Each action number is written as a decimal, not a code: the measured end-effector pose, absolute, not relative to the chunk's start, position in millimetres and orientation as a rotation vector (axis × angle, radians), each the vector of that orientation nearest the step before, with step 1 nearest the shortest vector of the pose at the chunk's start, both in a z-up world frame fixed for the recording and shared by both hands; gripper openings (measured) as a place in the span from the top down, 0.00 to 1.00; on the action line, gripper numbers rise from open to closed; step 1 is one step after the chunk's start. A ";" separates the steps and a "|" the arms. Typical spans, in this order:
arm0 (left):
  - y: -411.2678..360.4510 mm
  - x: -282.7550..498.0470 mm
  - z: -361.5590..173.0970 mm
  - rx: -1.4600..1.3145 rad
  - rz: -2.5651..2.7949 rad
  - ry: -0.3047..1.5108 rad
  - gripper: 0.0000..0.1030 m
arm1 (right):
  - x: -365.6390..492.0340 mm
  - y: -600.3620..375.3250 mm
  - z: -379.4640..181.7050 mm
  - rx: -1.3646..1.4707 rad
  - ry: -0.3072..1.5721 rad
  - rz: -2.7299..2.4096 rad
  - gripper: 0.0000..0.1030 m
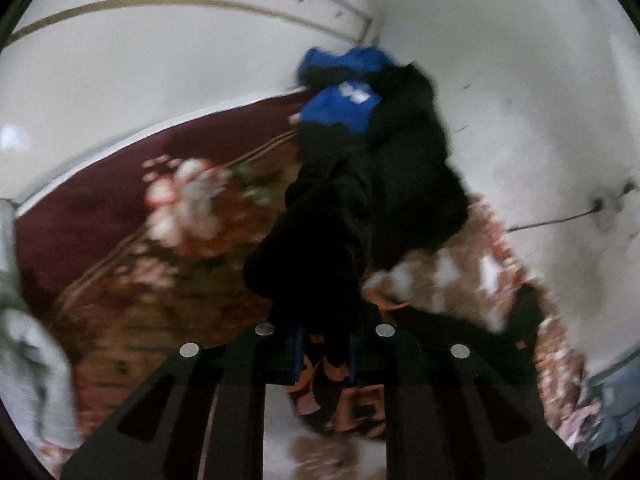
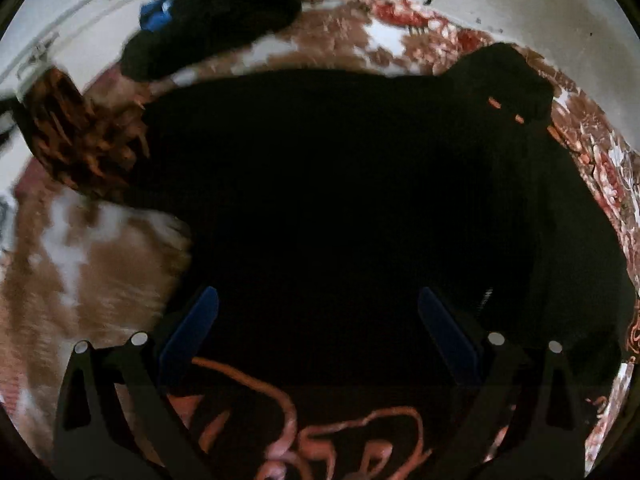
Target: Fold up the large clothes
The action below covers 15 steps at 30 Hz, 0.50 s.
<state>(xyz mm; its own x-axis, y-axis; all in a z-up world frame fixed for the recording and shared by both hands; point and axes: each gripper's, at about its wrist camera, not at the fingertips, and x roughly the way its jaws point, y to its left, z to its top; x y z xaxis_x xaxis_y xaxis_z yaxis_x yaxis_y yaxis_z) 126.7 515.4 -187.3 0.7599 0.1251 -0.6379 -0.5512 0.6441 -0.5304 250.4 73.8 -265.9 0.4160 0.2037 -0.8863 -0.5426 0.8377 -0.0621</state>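
Note:
A big black garment [image 2: 340, 200] with orange printed lettering [image 2: 320, 440] lies spread on a floral rug [image 2: 80, 272]. In the left wrist view, my left gripper [image 1: 326, 346] is shut on a bunched fold of this black garment [image 1: 320, 264], which hangs up from the rug. Orange print [image 1: 352, 404] shows below the fingers. My right gripper [image 2: 320, 320] hovers close over the flat black cloth. Its blue pads [image 2: 200, 320] stand wide apart and open, with nothing pinched between them. Both views are motion-blurred.
A pile of black and blue clothes [image 1: 360, 92] sits in the corner against the white walls, and it shows as a pile [image 2: 216, 12] in the right wrist view too. Grey cloth [image 1: 28, 340] lies at the left. A dark cable [image 1: 560, 222] runs along the right wall.

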 end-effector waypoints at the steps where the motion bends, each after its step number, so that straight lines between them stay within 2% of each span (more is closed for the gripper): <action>1: 508.6 130.5 -184.3 -0.779 0.395 0.586 0.86 | 252.3 73.1 -276.3 -0.391 1.042 0.468 0.04; 5: 478.8 148.1 -172.0 -0.826 0.284 0.530 0.86 | 267.6 64.9 -297.2 -0.421 1.043 0.431 0.05; 10: 408.4 199.2 -126.8 -0.782 0.135 0.482 0.87 | 283.2 53.0 -290.0 -0.432 0.965 0.443 0.04; 15: 342.0 253.7 -85.0 -0.753 -0.019 0.432 0.87 | 285.0 56.0 -307.6 -0.446 0.973 0.487 0.04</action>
<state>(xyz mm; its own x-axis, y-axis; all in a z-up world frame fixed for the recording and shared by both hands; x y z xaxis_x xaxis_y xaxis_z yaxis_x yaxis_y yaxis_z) 253.7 342.0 -85.0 0.9123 -0.1696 -0.3728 -0.1356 0.7340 -0.6655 285.0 56.0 -307.6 0.4727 0.1895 -0.8606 -0.5755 0.8059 -0.1387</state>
